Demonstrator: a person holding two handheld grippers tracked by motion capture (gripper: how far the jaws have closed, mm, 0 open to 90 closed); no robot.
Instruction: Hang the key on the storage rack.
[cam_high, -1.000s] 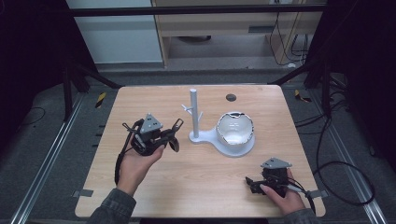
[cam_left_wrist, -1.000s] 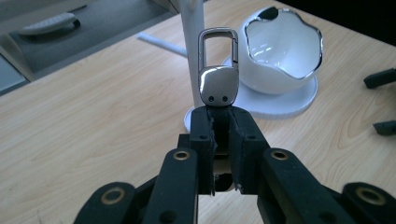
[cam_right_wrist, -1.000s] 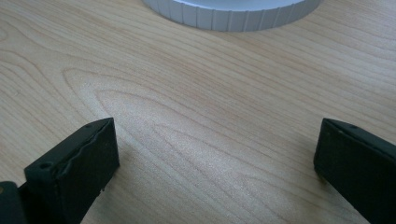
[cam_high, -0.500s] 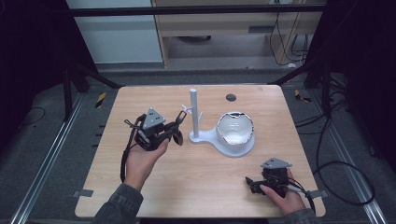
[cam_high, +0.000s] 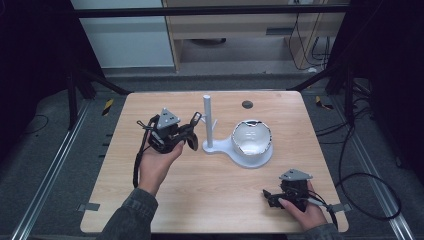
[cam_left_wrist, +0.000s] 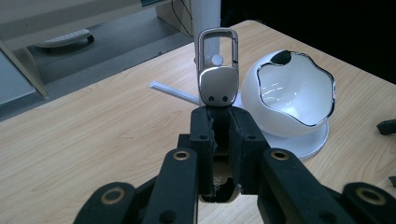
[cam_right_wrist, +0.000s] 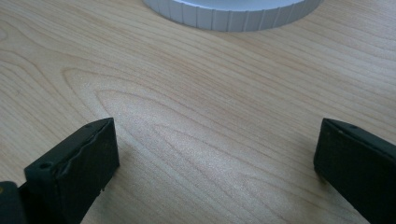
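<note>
A silver carabiner clip (cam_left_wrist: 217, 70), loop end up, stands upright just before the white post (cam_left_wrist: 206, 18) of the stand.

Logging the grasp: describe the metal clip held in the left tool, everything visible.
The metal clip is a silvery carabiner-style keyring: an oblong open loop above a solid polished plate with two small holes. It stands upright, its lower end pinched between the shut jaws of the left tool, just short of the white post of the stand. Nothing else touches it.
</note>
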